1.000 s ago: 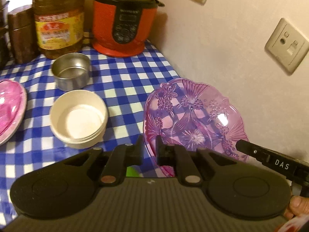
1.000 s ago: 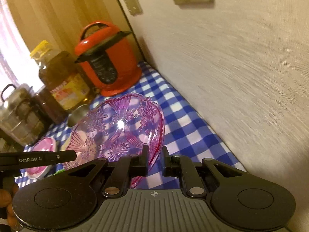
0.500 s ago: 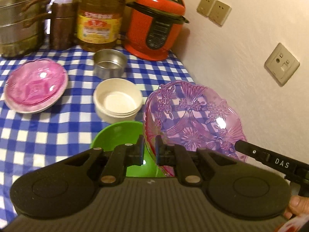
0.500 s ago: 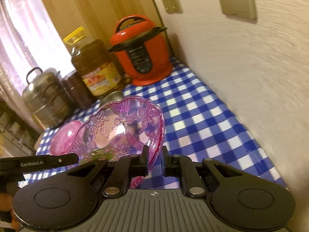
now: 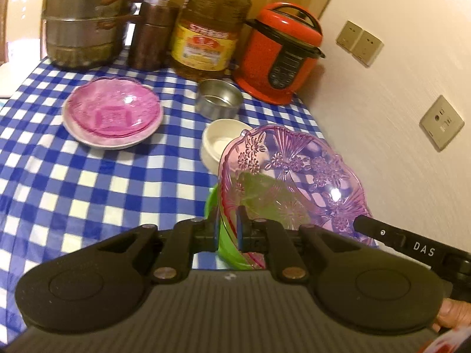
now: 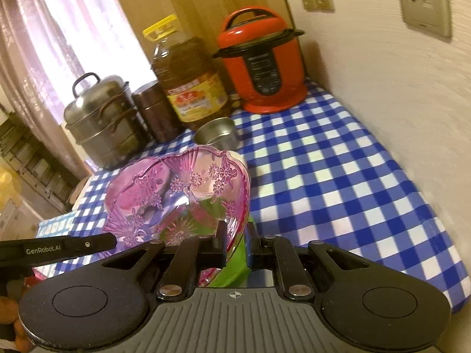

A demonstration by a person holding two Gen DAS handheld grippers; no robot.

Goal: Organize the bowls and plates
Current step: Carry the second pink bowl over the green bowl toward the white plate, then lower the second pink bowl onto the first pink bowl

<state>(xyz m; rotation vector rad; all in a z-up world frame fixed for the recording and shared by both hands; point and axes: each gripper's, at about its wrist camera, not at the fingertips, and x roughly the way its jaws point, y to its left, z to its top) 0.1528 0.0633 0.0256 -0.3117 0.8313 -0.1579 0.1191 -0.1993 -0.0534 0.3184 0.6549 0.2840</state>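
A clear purple flower-patterned plate (image 5: 294,176) is held in the air between both grippers, above a green bowl (image 5: 225,250). My left gripper (image 5: 228,229) is shut on the plate's left rim. My right gripper (image 6: 237,242) is shut on its right rim; the plate (image 6: 182,194) and the green bowl (image 6: 232,267) also show in the right wrist view. A cream bowl (image 5: 217,141), a steel bowl (image 5: 219,103) and a pink plate on a white plate (image 5: 113,111) sit on the checked tablecloth.
At the back stand a steel steamer pot (image 5: 85,20), a brown canister (image 5: 153,33), an oil bottle (image 5: 210,26) and a red cooker (image 5: 279,53). The wall (image 5: 397,88) with sockets runs along the right. The table's edge is at the left.
Both grippers have lifted the purple plate higher and drawn back. More of the table has come into view, and the green bowl now lies under the plate.
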